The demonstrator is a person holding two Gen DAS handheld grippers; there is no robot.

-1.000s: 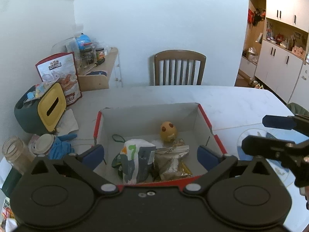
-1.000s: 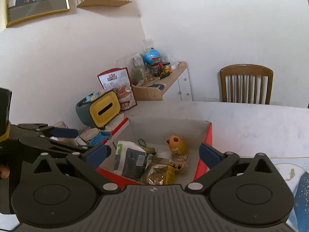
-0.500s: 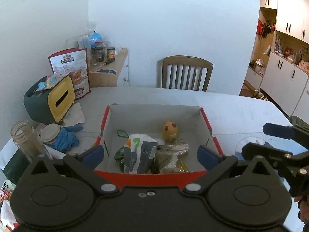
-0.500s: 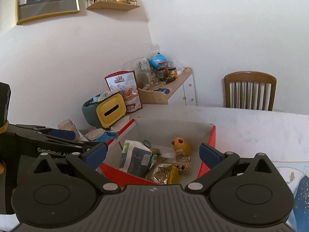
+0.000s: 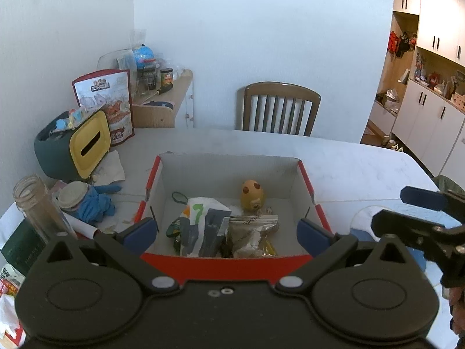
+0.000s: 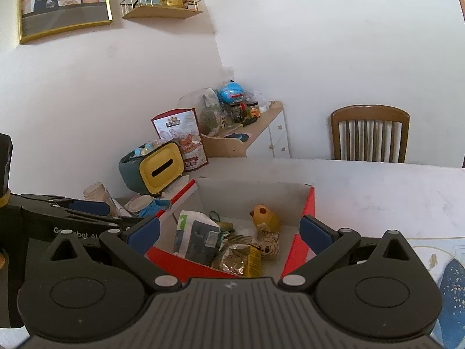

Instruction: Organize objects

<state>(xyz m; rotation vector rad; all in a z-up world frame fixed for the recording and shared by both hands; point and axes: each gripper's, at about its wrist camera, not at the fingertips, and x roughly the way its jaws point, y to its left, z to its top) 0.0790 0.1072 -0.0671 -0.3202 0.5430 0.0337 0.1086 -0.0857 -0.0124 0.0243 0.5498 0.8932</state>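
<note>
A red-edged cardboard box (image 5: pixel 229 168) (image 6: pixel 308 203) sits on the white table. Inside lie a yellow egg-shaped toy (image 5: pixel 252 194) (image 6: pixel 263 216), a white-and-grey pouch (image 5: pixel 203 226) (image 6: pixel 194 235), a silver snack bag (image 5: pixel 251 234) (image 6: pixel 232 260) and a green cord (image 5: pixel 180 197). My left gripper (image 5: pixel 228 232) hangs open above the box's near edge with nothing between its fingers. My right gripper (image 6: pixel 229 231) is open and empty too, above the box's near right corner. Each gripper shows at the edge of the other's view.
Left of the box stand a yellow-fronted green tissue holder (image 5: pixel 72 148), a glass jar (image 5: pixel 35 203), a blue glove (image 5: pixel 96 203) and a red snack bag (image 5: pixel 106 101). A wooden chair (image 5: pixel 280 110) stands beyond the table. A blue-patterned mat (image 6: pixel 447 285) lies right.
Both grippers have risen and drawn back from the box, so it looks smaller and farther. Both stayed open and empty.
</note>
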